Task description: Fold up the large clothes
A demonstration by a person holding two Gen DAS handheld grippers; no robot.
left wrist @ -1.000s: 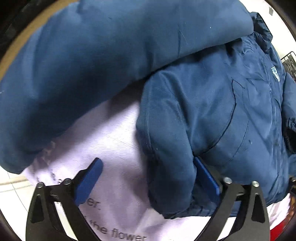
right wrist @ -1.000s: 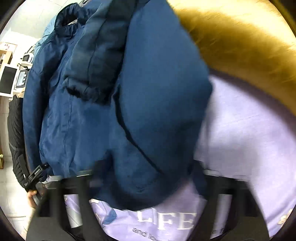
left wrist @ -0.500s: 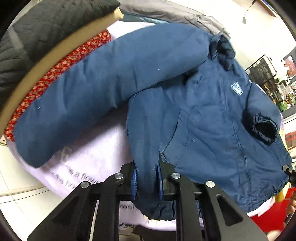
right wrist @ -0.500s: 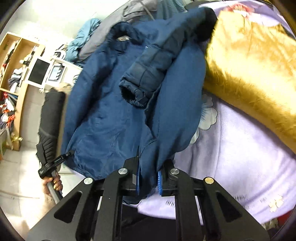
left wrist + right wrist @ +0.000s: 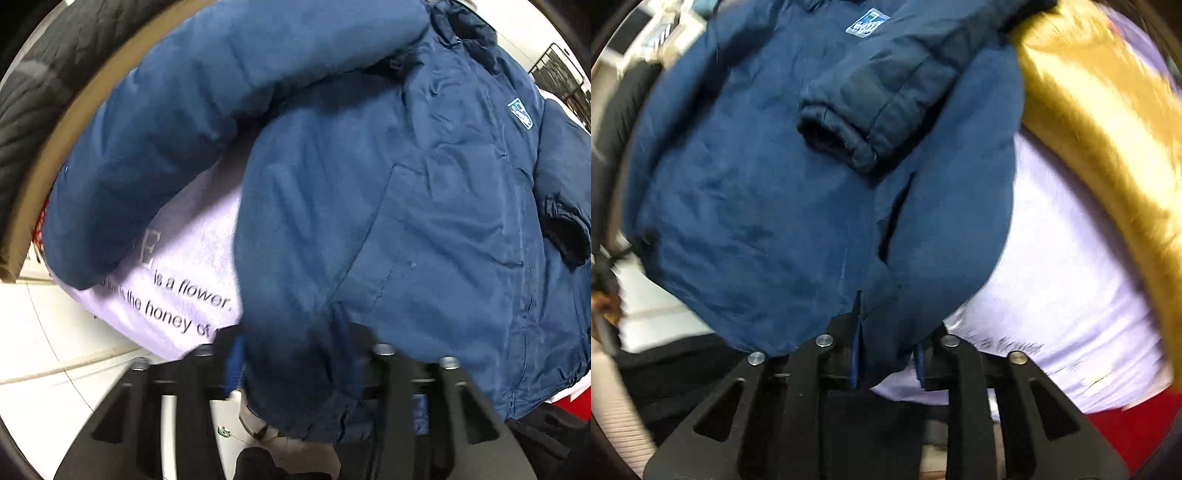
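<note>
Both grippers grip the bottom hem of the blue jacket (image 5: 424, 206), which fills the middle of each view over a lilac blanket (image 5: 207, 236). At bottom centre of its frame the left gripper (image 5: 295, 369) has its fingers pressed against a thick bunch of hem; the right gripper (image 5: 886, 362) pinches a narrower fold. One sleeve (image 5: 871, 107) lies across the chest at upper centre. For a clean fold, lift both corners level, keep the hem taut, and carry it toward the collar without dragging that sleeve.
</note>
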